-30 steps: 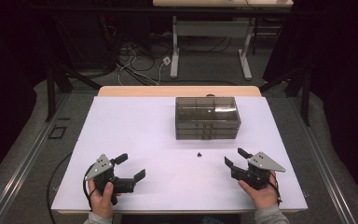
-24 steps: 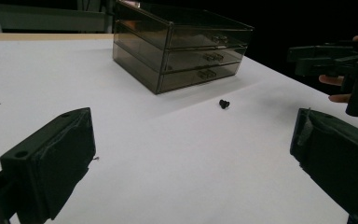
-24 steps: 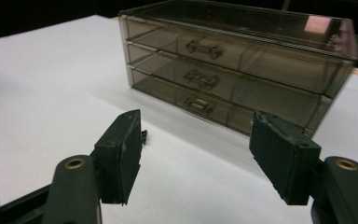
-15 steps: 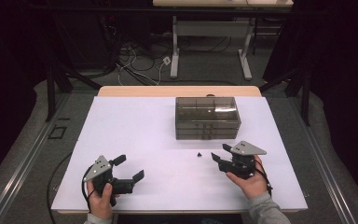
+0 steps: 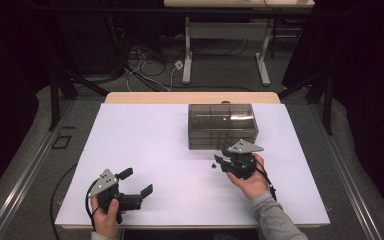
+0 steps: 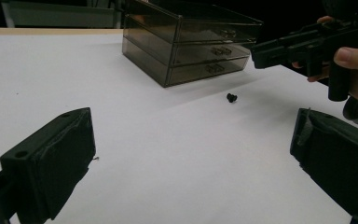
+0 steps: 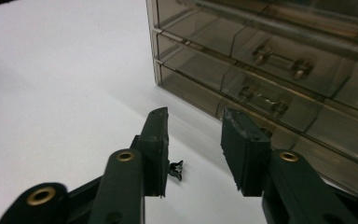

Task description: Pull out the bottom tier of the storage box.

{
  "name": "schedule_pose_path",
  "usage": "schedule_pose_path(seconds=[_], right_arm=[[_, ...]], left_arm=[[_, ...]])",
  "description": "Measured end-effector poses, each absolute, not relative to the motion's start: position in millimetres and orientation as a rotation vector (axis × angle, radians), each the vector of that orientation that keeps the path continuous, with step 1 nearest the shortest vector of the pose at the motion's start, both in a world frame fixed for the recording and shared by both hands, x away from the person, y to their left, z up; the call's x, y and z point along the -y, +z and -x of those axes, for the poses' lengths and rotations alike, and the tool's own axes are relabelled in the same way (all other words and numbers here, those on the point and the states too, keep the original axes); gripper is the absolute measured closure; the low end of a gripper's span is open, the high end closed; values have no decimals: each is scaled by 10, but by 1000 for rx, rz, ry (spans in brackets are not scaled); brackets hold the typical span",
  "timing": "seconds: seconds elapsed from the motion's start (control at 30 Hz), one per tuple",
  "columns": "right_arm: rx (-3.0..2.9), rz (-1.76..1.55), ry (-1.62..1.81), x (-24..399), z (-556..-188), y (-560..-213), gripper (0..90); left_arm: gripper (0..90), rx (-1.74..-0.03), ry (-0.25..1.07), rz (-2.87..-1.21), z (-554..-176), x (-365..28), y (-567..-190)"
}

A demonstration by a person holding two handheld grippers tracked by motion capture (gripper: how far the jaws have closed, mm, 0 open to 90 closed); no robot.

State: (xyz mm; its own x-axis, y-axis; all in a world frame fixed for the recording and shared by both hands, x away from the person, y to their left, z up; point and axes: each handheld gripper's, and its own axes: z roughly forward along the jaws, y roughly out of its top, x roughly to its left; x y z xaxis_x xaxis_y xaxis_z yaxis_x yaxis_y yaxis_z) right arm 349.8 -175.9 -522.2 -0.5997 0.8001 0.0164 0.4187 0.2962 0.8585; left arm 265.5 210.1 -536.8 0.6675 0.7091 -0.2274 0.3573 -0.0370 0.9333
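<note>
- Resting low at the near left of the tabletop (image 5: 150, 130), your left tongs (image 5: 135, 182) stand wide apart with nothing between them; your left hand (image 5: 106, 215) grips the handle from below.
- From the left gripper view, those two black jaws frame bare white surface, and your right hand (image 6: 356, 70) with its tool shows farther off at the upper right.
- Your right hand (image 5: 250, 180) holds the right tongs (image 5: 220, 161) toward the middle of the tabletop, pointed left and slightly forward, with the grey three-cornered plate on top.
- The right tongs are parted by a moderate gap and clamp nothing.
- A small black part (image 7: 176, 169), perhaps a screw, though it is too small to tell, lies on the white surface just beside the right tongs' tips; in the right gripper view it sits right next to the inner face of the left-hand jaw, low in the gap.
- The same small black part shows in the high view (image 5: 213, 165) and the left gripper view (image 6: 232, 97), near the front of the drawer box.
- Beyond it stands a smoky translucent drawer box (image 5: 222, 125), three drawers high, all shut, each with a small handle on its front.
- Past the tabletop's wooden far edge, cables (image 5: 145, 70) lie on the floor under another desk's white legs (image 5: 187, 50).
</note>
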Motion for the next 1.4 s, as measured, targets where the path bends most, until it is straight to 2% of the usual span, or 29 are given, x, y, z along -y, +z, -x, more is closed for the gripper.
schedule_pose_path(seconds=[0.4, 0.97, 1.4], right_arm=[[-2256, -1251, 1178, 1684, -3668, -5486, 664], [-2290, -1316, 1159, 1643, -3699, -5569, 666], [-2311, -1325, 1118, 1592, -3693, -5618, 726]], left_arm=[[3, -917, 366, -1652, -2604, -2172, -5375], [4, -934, 361, -1662, -2616, -2179, -5393], [3, -936, 357, -1662, -2624, -2175, -5397]])
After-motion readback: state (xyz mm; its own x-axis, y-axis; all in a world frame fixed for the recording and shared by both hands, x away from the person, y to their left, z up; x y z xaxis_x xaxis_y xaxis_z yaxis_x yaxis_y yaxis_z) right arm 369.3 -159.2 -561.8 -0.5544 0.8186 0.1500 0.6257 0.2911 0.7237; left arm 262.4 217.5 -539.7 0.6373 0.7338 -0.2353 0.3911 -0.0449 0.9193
